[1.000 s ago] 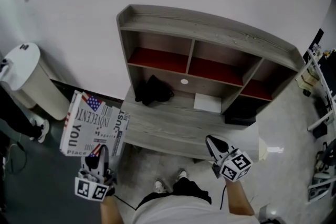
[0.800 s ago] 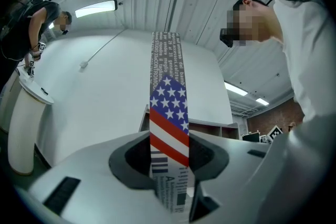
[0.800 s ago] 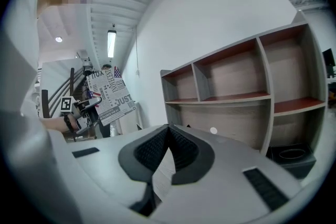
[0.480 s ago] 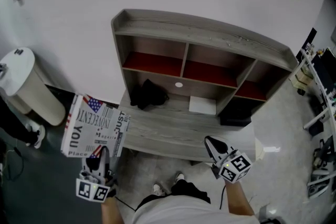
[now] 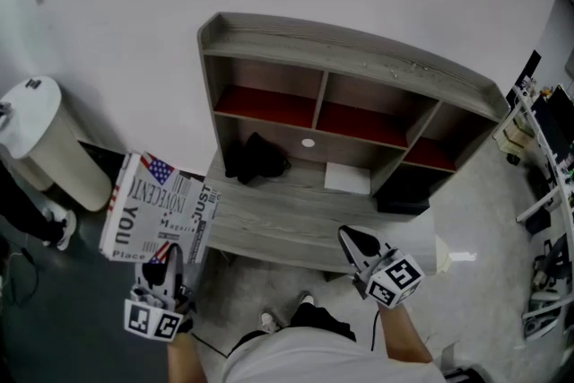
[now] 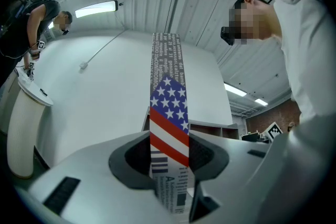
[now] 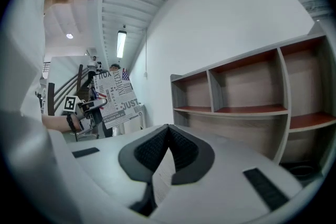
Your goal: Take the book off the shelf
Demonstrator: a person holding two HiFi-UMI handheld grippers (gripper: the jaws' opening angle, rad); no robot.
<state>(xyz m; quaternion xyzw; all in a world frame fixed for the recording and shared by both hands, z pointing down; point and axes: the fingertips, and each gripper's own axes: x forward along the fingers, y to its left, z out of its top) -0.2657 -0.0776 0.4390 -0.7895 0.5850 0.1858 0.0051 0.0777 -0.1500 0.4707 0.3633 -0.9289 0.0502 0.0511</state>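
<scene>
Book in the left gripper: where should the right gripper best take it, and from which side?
Probably the free side edge facing the desk, approached from the person's right. The book is thin, and the left gripper clamps only its near edge, so that side is clear. The right gripper is shut and must open first.
</scene>
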